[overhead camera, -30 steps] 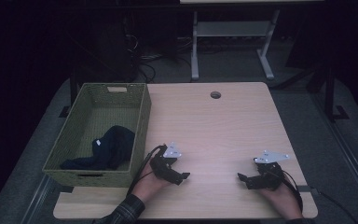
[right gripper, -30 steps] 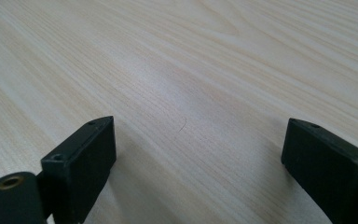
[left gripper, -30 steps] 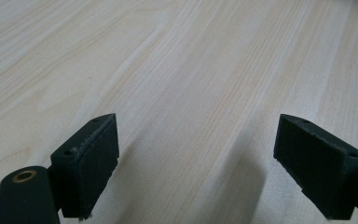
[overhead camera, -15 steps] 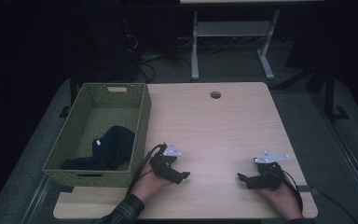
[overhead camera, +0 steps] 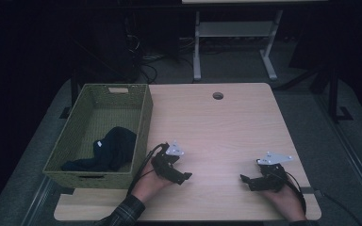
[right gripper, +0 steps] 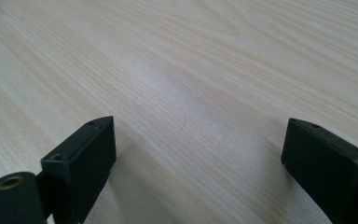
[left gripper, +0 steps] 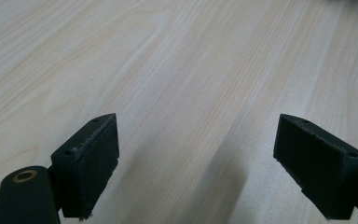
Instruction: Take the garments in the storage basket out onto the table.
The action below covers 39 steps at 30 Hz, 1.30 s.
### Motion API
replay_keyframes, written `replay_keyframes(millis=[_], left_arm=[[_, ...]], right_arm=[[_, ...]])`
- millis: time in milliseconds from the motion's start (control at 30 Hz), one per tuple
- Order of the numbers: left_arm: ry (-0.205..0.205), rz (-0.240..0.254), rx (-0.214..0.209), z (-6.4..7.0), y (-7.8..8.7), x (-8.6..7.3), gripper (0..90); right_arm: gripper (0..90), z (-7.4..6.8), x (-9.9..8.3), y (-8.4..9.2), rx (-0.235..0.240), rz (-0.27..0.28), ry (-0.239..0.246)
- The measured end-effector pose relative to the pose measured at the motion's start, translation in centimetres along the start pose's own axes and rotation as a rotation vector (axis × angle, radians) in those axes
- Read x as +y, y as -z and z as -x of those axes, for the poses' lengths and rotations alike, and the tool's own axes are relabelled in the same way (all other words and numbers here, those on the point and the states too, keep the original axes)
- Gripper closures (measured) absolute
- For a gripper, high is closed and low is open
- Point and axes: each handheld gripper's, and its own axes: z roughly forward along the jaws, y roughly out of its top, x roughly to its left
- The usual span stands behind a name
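My left gripper (overhead camera: 185, 177) rests low on the light wooden table (overhead camera: 217, 127) near its front edge, just right of the green woven basket (overhead camera: 143, 117). Its jaws stand wide apart over bare wood, and its pads (left gripper: 91, 161) hold nothing. Across the table, my right gripper (overhead camera: 245, 180) lies near the front right corner, pointing left. It is open too, with only wood grain between its fingers (right gripper: 81, 158). A dark cloth (overhead camera: 108, 150) lies crumpled inside the basket at its near end.
The basket stands along the table's left side. A round cable hole (overhead camera: 218, 95) sits near the far edge. A white desk frame (overhead camera: 235, 33) and cables stand on the dark floor behind the table.
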Motion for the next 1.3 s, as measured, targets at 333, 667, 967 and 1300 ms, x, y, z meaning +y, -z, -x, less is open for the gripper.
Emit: replay_keyframes(millis=[333,667,967,1300], left_arm=[[-0.006,-0.022,-0.007,-0.1,0.3,0.6,13.8],[-0.002,-0.013,-0.006,0.0,1.1,1.3,13.8],[0.007,0.009,-0.032,-0.1,1.8,1.7,13.8],[-0.013,0.009,-0.028,0.1,2.6,2.4,13.8]], right_arm=[[9.5,0.0,0.0,0.0,0.000,0.000,0.000],[9.5,0.0,0.0,0.0,0.000,0.000,-0.001],[9.5,0.0,0.0,0.0,0.000,0.000,-0.001],[9.5,0.0,0.0,0.0,0.000,0.000,-0.001]])
